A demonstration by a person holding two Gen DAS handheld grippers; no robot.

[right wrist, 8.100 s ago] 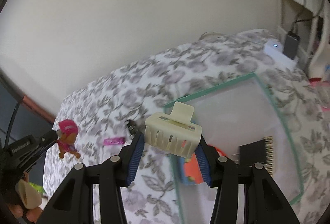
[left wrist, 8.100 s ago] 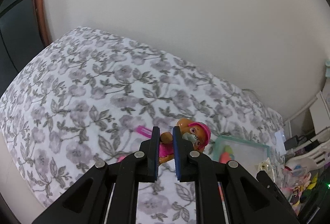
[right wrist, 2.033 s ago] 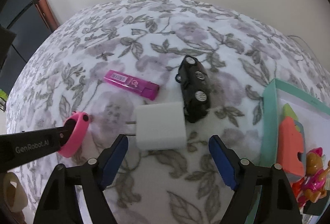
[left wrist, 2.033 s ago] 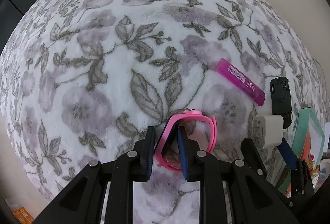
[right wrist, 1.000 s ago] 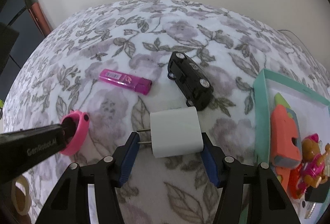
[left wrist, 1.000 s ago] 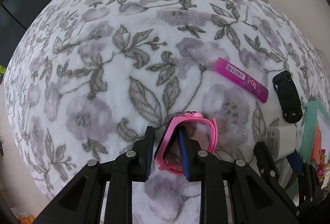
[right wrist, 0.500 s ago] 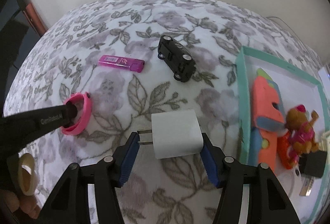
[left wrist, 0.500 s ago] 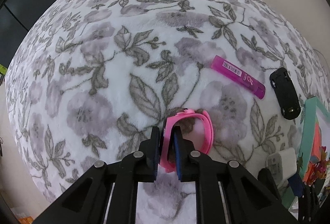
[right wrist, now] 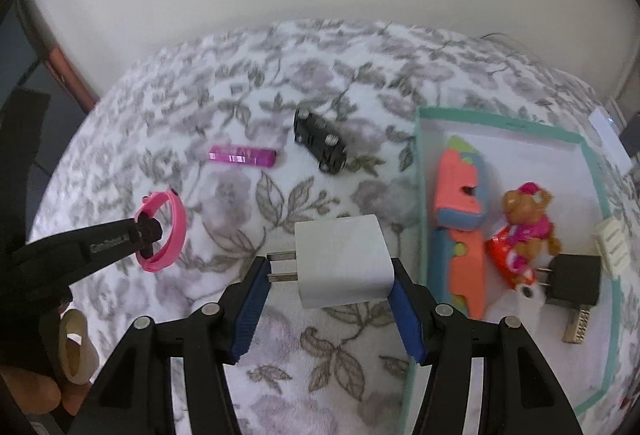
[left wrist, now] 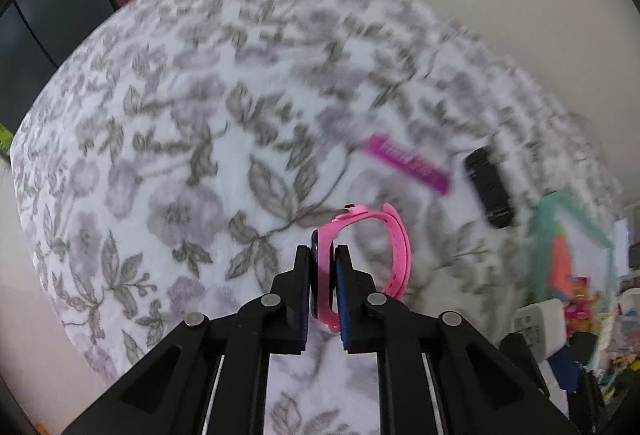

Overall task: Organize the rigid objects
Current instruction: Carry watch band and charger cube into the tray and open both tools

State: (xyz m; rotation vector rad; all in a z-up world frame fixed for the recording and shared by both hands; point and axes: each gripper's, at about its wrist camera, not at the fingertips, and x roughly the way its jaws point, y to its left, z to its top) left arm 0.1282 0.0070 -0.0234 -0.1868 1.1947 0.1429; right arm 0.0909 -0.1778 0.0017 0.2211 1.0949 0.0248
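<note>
1. Two grippers were in my views, each with something between its fingers, above a bed under a floral blanket [right wrist: 328, 355].
2. My left gripper [left wrist: 324, 255] had just been drawing its jaws together, and they were clamped on the face of a pink watch [left wrist: 384, 251], whose strap looped off to the tray side of the fingers.
3. From the right wrist camera I saw that same watch [right wrist: 170, 231] held up at the tip of the left gripper [right wrist: 148, 233], far out on the side away from the teal tray [right wrist: 418, 139].
4. My right gripper [right wrist: 332, 263] was closed on a white charger block [right wrist: 340, 259], one pad against its prongs and the other against its opposite end; the block sat just outside the tray's near rim.
5. On the blanket beyond the charger lay a black toy car [right wrist: 320, 143], close to the tray's far corner, and a magenta stick [right wrist: 242, 155] on the car's far side from the tray (the label was too blurred to read).
6. Inside the tray lay an orange and blue toy piece [right wrist: 460, 191], a pup figure in pink [right wrist: 528, 223], a black plug [right wrist: 574, 279] and a cream hair clip [right wrist: 612, 247] against the far rim.
</note>
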